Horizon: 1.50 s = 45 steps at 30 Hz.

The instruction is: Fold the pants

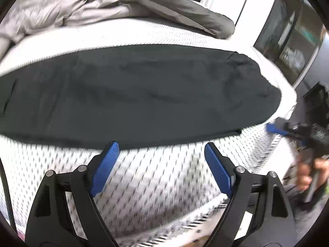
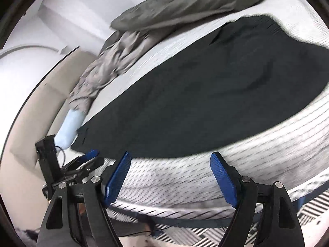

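Observation:
Dark pants (image 1: 133, 94) lie flat across a white patterned mattress (image 1: 156, 170), stretched left to right. My left gripper (image 1: 161, 147) is open and empty, just short of the pants' near edge. In the right wrist view the pants (image 2: 205, 103) lie the same way, and my right gripper (image 2: 170, 157) is open and empty near their near edge. The right gripper also shows at the far right of the left wrist view (image 1: 275, 128), beside one end of the pants. The left gripper shows at the left of the right wrist view (image 2: 88, 156), by the other end.
A crumpled grey duvet (image 1: 98, 6) lies behind the pants on the mattress. A pale blue pillow (image 2: 68, 127) sits by the beige headboard (image 2: 30, 107). A window (image 1: 287, 37) and white wall stand at the right. A black-and-white patterned floor (image 2: 298, 216) lies below the bed edge.

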Each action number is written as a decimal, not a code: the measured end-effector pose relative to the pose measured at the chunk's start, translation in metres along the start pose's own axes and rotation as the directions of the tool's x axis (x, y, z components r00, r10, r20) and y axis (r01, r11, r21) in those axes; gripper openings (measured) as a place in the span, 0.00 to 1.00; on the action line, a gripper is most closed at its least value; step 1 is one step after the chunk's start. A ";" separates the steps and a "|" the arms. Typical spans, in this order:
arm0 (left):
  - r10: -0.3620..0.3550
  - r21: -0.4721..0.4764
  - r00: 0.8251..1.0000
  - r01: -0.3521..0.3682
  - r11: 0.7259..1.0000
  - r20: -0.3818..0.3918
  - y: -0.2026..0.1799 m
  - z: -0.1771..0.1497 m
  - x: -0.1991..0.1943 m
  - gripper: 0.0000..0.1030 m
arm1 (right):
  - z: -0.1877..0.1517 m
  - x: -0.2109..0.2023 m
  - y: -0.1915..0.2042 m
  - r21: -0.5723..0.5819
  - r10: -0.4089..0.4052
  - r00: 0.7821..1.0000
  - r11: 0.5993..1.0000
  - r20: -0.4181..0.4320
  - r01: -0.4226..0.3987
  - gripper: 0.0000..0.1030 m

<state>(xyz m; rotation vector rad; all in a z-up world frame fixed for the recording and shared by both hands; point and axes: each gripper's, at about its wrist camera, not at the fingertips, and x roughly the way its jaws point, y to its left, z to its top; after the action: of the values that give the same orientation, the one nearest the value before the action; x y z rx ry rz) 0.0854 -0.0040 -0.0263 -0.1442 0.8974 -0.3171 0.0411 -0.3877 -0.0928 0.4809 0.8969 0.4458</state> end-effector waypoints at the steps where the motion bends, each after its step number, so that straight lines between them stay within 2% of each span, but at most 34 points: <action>1: -0.025 -0.024 1.000 0.025 0.999 -0.007 0.006 -0.003 -0.003 0.79 | -0.011 0.003 0.008 0.002 0.019 1.000 1.000 -0.006 -0.019 0.79; 4: -0.095 -0.097 0.995 0.092 0.991 -0.021 0.019 -0.006 -0.003 0.78 | -0.016 0.024 0.025 0.003 0.038 0.999 0.999 -0.005 -0.038 0.79; 8: -0.187 -0.215 0.982 0.181 0.960 -0.012 0.030 0.002 0.012 0.72 | -0.010 0.046 0.030 0.075 0.082 0.990 0.993 0.116 -0.091 0.78; 10: -0.192 -0.258 0.981 0.189 0.948 0.013 0.030 0.007 0.020 0.61 | -0.011 0.050 0.027 0.132 0.109 0.979 0.982 0.172 -0.132 0.65; 11: -0.193 -0.269 0.981 0.191 0.944 0.017 0.028 0.010 0.024 0.56 | -0.008 0.052 0.023 0.162 0.108 0.976 0.977 0.190 -0.140 0.52; 12: -0.182 -0.279 0.983 0.178 0.944 0.015 0.025 0.011 0.030 0.42 | -0.004 0.055 0.022 0.178 0.107 0.974 0.973 0.200 -0.144 0.41; 13: -0.173 -0.285 0.985 0.170 0.943 0.014 0.023 0.011 0.033 0.25 | -0.002 0.059 0.019 0.200 0.097 0.972 0.970 0.214 -0.140 0.33; 14: -0.166 -0.294 0.986 0.163 0.942 0.015 0.022 0.011 0.036 0.22 | 0.000 0.062 0.017 0.214 0.080 0.972 0.968 0.219 -0.128 0.20; 17: -0.135 -0.329 0.990 0.137 0.934 0.031 0.021 0.008 0.038 0.15 | -0.001 0.063 0.012 0.231 0.063 0.972 0.966 0.228 -0.117 0.10; 19: -0.136 -0.333 0.990 0.140 0.932 0.036 0.024 0.008 0.034 0.13 | 0.000 0.059 0.016 0.211 0.030 0.970 0.974 0.243 -0.083 0.09; 21: -0.151 -0.340 0.988 0.153 0.928 0.032 0.029 0.006 0.033 0.12 | 0.002 0.043 0.003 0.224 0.004 0.965 0.972 0.264 -0.065 0.09; 26: -0.156 -0.316 0.987 0.159 0.935 0.034 0.036 0.001 0.033 0.12 | 0.006 -0.002 -0.059 0.391 -0.094 0.932 0.919 0.351 -0.054 0.09; 28: -0.147 -0.300 0.988 0.151 0.942 0.038 0.037 0.000 0.031 0.12 | 0.016 -0.015 -0.074 0.408 -0.124 0.926 0.912 0.356 -0.035 0.09; 31: -0.136 -0.289 0.990 0.141 0.947 0.040 0.035 0.000 0.030 0.12 | 0.031 -0.036 -0.095 0.438 -0.223 0.902 0.898 0.369 0.043 0.09; 33: -0.133 -0.292 0.990 0.138 0.946 0.039 0.034 0.000 0.031 0.12 | 0.032 -0.055 -0.118 0.513 -0.280 0.873 0.858 0.400 0.040 0.09; 34: -0.132 -0.293 0.991 0.137 0.946 0.039 0.032 0.001 0.032 0.12 | 0.030 -0.061 -0.126 0.545 -0.279 0.868 0.839 0.410 0.012 0.09; 36: -0.133 -0.294 0.990 0.138 0.946 0.039 0.026 0.005 0.037 0.14 | 0.027 -0.064 -0.133 0.573 -0.237 0.881 0.818 0.410 -0.047 0.11; 38: -0.146 -0.293 0.988 0.152 0.944 0.044 0.016 0.010 0.042 0.25 | 0.026 -0.058 -0.121 0.539 -0.191 0.899 0.841 0.394 -0.057 0.15; 40: -0.171 -0.275 0.984 0.177 0.945 0.047 0.007 0.012 0.042 0.47 | 0.025 -0.046 -0.100 0.479 -0.135 0.919 0.876 0.371 -0.065 0.23; 42: -0.179 -0.260 0.983 0.185 0.948 0.047 -0.002 0.015 0.043 0.61 | 0.022 -0.028 -0.076 0.422 -0.061 0.937 0.901 0.345 -0.097 0.30; 43: -0.175 -0.256 0.983 0.181 0.950 0.047 -0.007 0.017 0.044 0.65 | 0.020 -0.018 -0.064 0.398 -0.026 0.947 0.911 0.320 -0.110 0.30; 45: -0.154 -0.258 0.987 0.163 0.952 0.054 -0.013 0.020 0.049 0.65 | 0.016 0.005 -0.041 0.373 0.036 0.957 0.916 0.287 -0.146 0.30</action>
<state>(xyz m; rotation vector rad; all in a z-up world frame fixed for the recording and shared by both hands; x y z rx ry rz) 0.1268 -0.0328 -0.0468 -0.4665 0.8936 -0.3431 0.0631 -0.4217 -0.1109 0.9340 0.6928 0.2732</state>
